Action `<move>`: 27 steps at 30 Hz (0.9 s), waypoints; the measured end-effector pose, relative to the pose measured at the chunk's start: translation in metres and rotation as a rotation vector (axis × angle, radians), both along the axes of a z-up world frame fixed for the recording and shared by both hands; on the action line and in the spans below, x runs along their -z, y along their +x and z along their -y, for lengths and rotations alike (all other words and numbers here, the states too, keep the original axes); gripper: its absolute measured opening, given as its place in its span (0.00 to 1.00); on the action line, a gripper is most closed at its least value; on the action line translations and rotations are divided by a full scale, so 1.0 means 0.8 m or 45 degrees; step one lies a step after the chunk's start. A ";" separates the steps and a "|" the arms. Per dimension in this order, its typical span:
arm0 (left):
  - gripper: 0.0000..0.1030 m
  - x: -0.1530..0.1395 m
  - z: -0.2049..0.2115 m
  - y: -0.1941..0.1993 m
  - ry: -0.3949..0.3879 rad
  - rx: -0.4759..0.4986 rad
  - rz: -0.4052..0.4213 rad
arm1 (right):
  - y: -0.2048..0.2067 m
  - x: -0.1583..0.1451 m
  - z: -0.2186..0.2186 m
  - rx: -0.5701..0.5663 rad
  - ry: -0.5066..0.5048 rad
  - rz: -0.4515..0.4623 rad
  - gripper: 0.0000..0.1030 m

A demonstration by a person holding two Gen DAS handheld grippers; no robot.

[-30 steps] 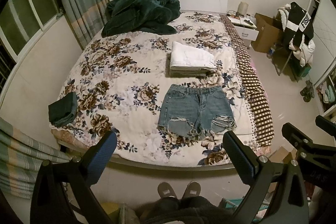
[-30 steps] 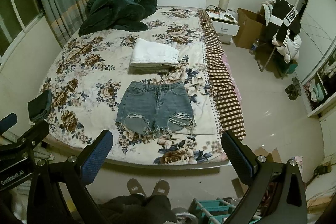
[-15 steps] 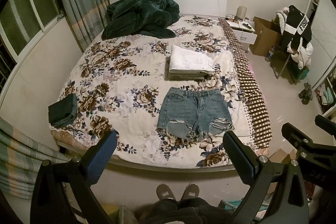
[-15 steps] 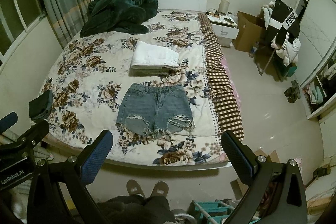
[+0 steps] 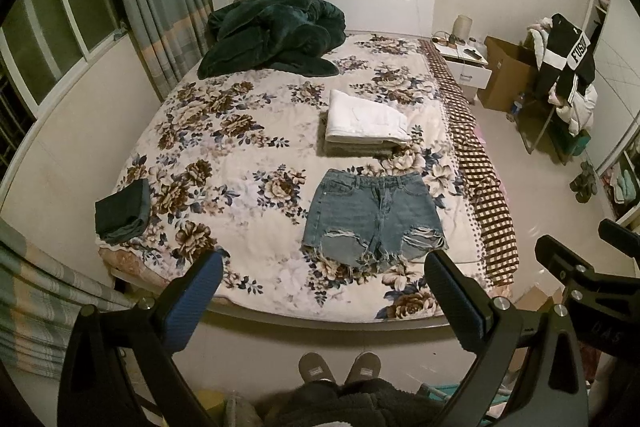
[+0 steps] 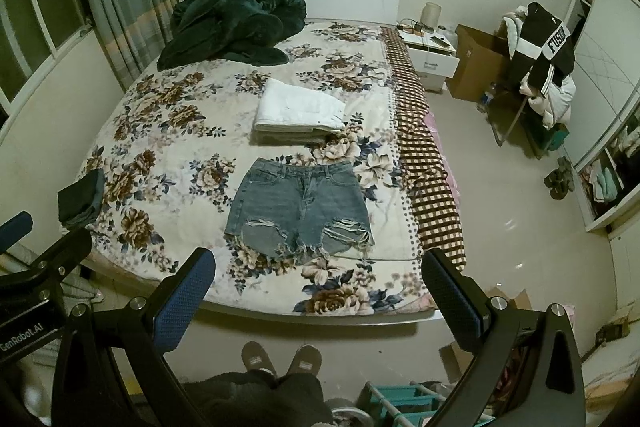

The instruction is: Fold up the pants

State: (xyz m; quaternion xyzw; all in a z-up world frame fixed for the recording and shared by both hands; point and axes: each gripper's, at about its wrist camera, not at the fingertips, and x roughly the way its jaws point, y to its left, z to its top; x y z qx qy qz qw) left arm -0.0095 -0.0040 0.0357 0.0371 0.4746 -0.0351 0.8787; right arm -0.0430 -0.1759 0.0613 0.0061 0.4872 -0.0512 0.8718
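left wrist view
left gripper [image 5: 320,301]: fingers spread wide, nothing between them, held high over the foot of the bed [image 5: 224,155].
shorts [image 5: 374,217]: denim, laid flat and unfolded on the flowered cover, waistband toward the headboard, frayed hems toward the person; well apart from the gripper.
other cloth: white folded pile [image 5: 366,121] just beyond the waistband; small dark folded piece [image 5: 122,213] near the left edge; green blanket [image 5: 276,35] heaped at the headboard.
right gripper [image 5: 588,275]: only its outer body shows at the right edge.
change: bed and shorts sit a little smaller and farther off than a second ago; shorts lie the same.

right wrist view
right gripper [image 6: 318,297]: fingers wide apart, empty, also above the foot of the bed.
shorts [image 6: 300,207]: same flat spread, left of centre between the fingers.
slippers [image 6: 280,357]: person stands at the bed's foot.
change: same slight drawing back.

meaning: judged as the start; no fold made, both grippers need to come down to the shorts.
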 end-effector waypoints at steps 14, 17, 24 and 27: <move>1.00 0.004 0.002 -0.005 -0.003 -0.001 0.004 | -0.003 0.002 -0.004 0.003 -0.003 -0.001 1.00; 1.00 -0.002 0.000 -0.003 -0.006 0.005 -0.002 | -0.005 0.001 -0.009 0.006 -0.002 -0.013 1.00; 1.00 -0.009 -0.010 0.015 -0.018 0.037 -0.017 | -0.001 0.017 -0.016 0.037 -0.001 -0.035 1.00; 1.00 0.001 -0.015 0.019 -0.027 0.053 -0.026 | 0.007 0.026 -0.020 0.060 0.003 -0.051 1.00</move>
